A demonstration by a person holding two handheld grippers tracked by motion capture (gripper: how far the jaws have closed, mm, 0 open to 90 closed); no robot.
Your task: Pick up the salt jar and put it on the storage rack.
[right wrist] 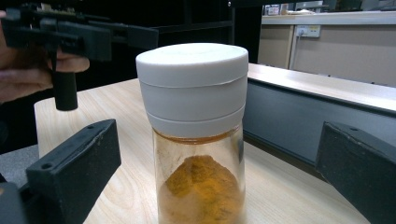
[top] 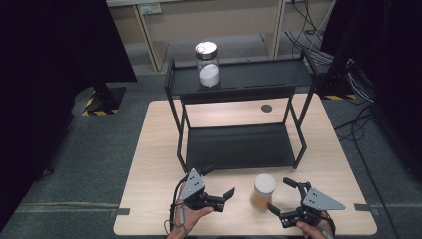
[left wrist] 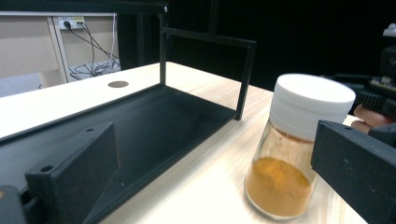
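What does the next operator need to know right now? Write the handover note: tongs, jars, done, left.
Left tongs: open, empty, on the near table edge left of the orange spice jar.
Right tongs: open, jaws either side of that jar, not closed on it.
Orange spice jar: upright on the table, white lid on, just in front of the black rack.
White-powder jar: already on the rack's top shelf, at its left end.
Done: one jar shelved.
Left: probably grip the orange jar and put it on the rack; the lower shelf is free.
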